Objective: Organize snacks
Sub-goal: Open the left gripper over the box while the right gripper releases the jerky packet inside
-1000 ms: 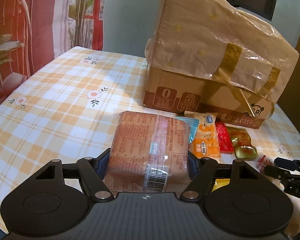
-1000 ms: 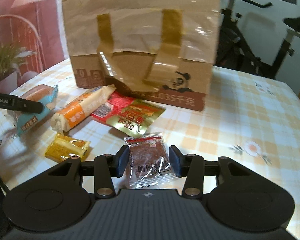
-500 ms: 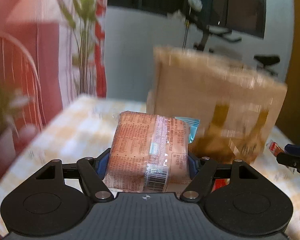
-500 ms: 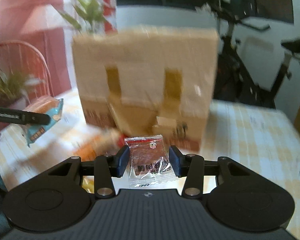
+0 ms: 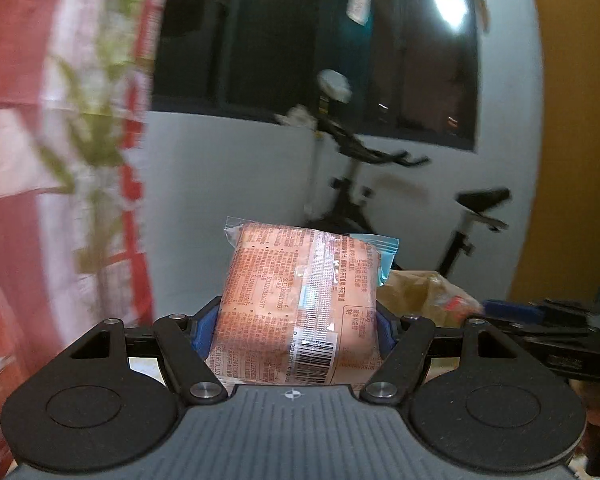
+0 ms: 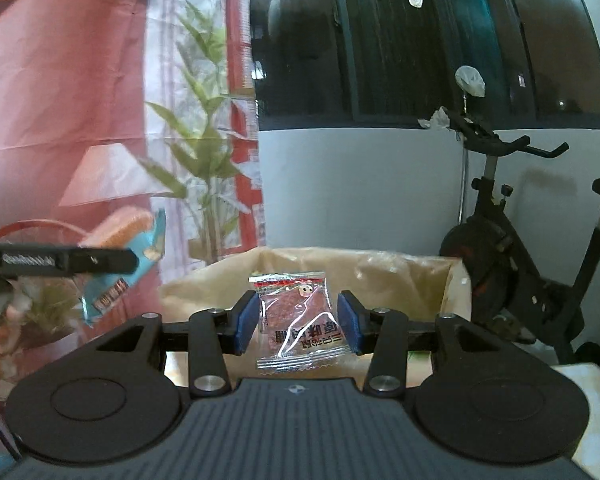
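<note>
Only right wrist view shows open lined box point(image 6: 404, 268) just beyond right gripper point(image 6: 298, 320), clamped on small clear packet point(image 6: 300, 320). Left gripper point(image 5: 296, 324) clamped on orange bread pack point(image 5: 296, 300) between pads.

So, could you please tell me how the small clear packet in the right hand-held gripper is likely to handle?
The small clear packet is probably light, since it stands upright between the right hand-held gripper pads. Its glossy film looks slippery and crinkly, so it could slide. The flat dark contents seem fairly stiff.
</note>
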{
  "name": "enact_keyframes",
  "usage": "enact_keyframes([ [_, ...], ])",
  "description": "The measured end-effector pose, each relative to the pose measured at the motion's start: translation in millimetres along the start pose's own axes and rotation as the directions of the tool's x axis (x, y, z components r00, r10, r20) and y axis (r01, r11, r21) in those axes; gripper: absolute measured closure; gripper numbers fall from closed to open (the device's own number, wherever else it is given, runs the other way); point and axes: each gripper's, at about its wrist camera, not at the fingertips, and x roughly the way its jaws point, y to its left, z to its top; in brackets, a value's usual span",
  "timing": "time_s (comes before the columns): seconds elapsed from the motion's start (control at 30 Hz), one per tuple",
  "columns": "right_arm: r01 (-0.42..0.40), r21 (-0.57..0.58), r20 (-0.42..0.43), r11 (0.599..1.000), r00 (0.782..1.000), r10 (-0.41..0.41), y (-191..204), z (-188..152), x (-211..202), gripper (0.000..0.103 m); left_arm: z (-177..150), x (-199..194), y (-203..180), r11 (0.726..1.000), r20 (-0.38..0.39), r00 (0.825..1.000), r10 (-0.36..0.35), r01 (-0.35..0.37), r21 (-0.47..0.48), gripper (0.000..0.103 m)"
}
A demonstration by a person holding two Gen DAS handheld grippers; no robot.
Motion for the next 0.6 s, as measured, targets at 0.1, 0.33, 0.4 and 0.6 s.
enact_keyframes([
  [0.1,0.05,-0.007,-0.047,0.999,0.998,-0.05,-15.6,4.9,28.1,0.057,6.2,37.2,-12.9,0.999,-0.047,0.999,-0.008,0.01,0.033,0.028],
  [0.33,0.142,-0.008,-0.161,0.99,0.977,-0.141,-36.4,-4.9,76.3,0.057,-0.3,106.0,-32.9,0.998,-0.116,0.993,-0.001,0.007,0.057,0.028],
  [0.4,0.147,-0.037,-0.174,0.989,0.973,-0.151,-34.2,-8.1,80.7,0.057,-2.2,119.1,-35.6,0.997,-0.138,0.99,-0.011,0.021,0.071,0.028],
  [0.6,0.171,-0.062,-0.176,0.983,0.968,-0.18,-37.0,-11.9,80.4,0.055,-8.7,119.1,-26.4,0.997,-0.161,0.987,-0.023,0.036,0.073,0.027],
])
